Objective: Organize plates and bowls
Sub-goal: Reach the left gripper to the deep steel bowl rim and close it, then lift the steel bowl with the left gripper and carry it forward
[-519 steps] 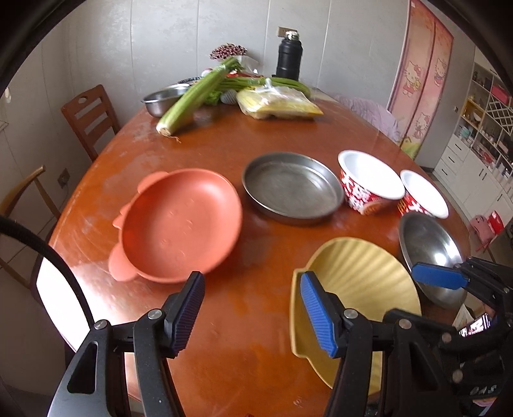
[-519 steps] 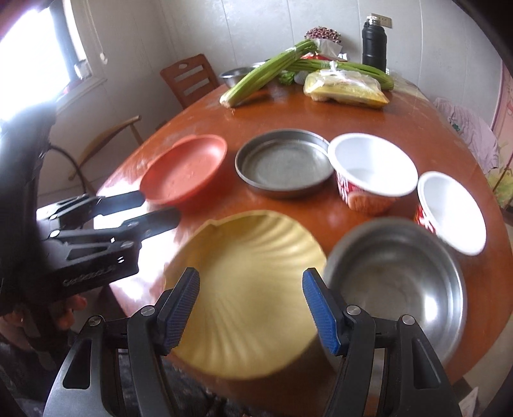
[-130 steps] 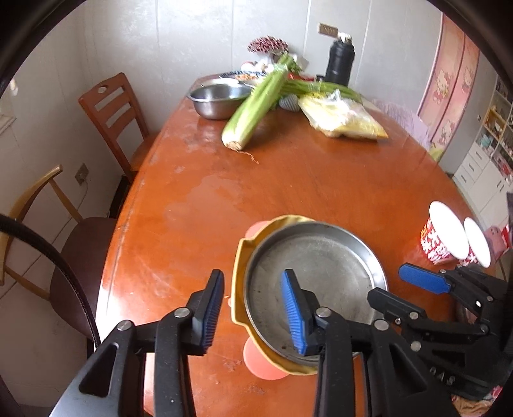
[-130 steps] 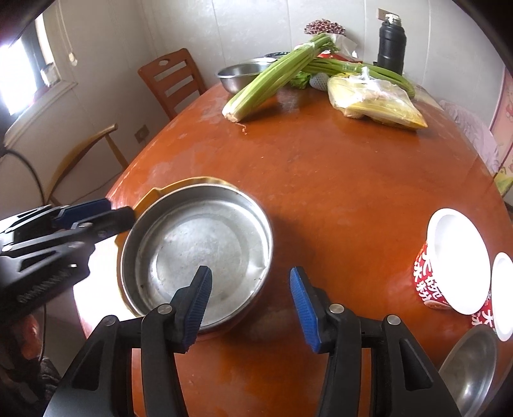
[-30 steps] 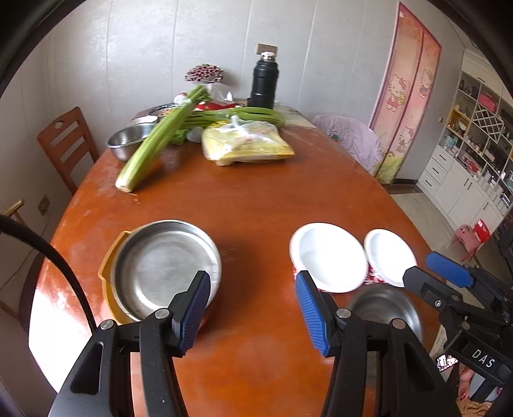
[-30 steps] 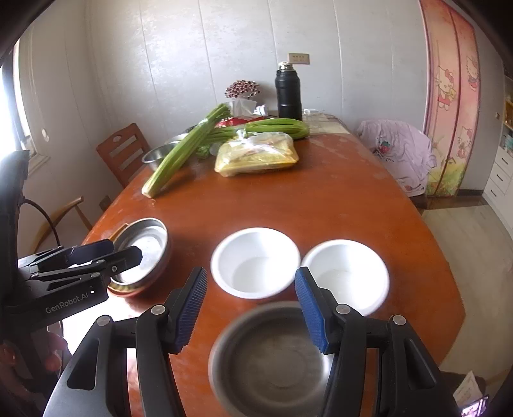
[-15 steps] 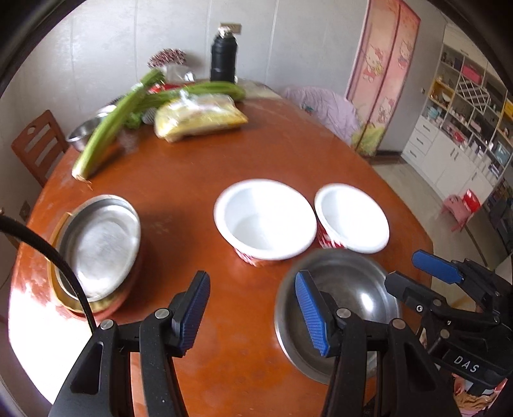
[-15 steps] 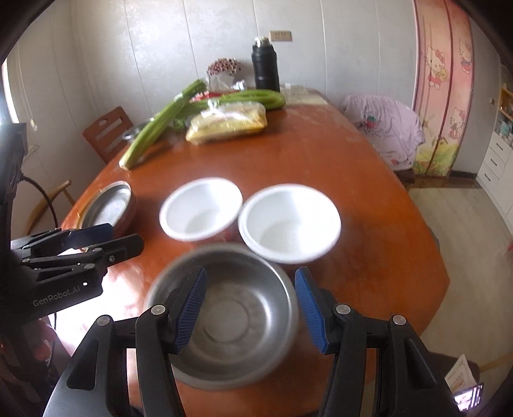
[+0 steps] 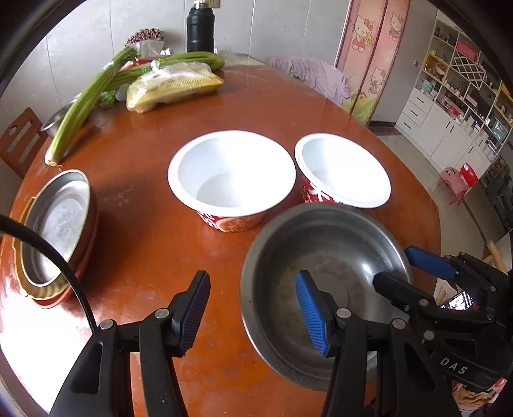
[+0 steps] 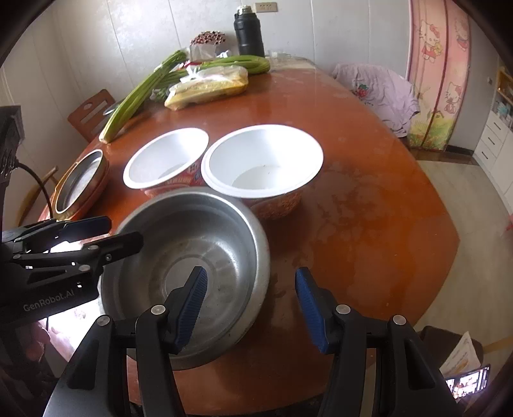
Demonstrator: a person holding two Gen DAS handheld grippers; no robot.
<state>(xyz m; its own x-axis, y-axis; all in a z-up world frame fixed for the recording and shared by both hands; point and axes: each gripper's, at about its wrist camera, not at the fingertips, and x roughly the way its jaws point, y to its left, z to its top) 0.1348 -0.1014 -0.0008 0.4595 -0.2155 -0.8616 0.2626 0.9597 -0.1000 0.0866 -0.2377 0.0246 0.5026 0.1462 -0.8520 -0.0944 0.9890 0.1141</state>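
Observation:
A steel bowl (image 9: 323,266) (image 10: 192,253) sits at the table's near edge. Behind it stand two white paper bowls with red sides, a larger one (image 9: 231,179) (image 10: 165,158) and another (image 9: 341,171) (image 10: 263,163). A steel pan stacked on a yellow plate and an orange plate (image 9: 54,231) (image 10: 81,181) lies at the left. My left gripper (image 9: 253,308) is open, straddling the steel bowl's left rim. My right gripper (image 10: 251,301) is open, straddling its right rim. Each gripper shows in the other's view: the right (image 9: 410,269), the left (image 10: 105,231).
At the table's far end lie celery stalks (image 9: 83,106), a yellow food bag (image 9: 173,86), a black flask (image 9: 200,30) and a small steel bowl (image 9: 61,115). A wooden chair (image 9: 19,141) stands at the left. The table edge (image 10: 442,243) drops to the floor on the right.
Both grippers have moved forward and down toward the steel bowl, which now looms larger with its rim between each pair of fingers. Jaw openings look unchanged.

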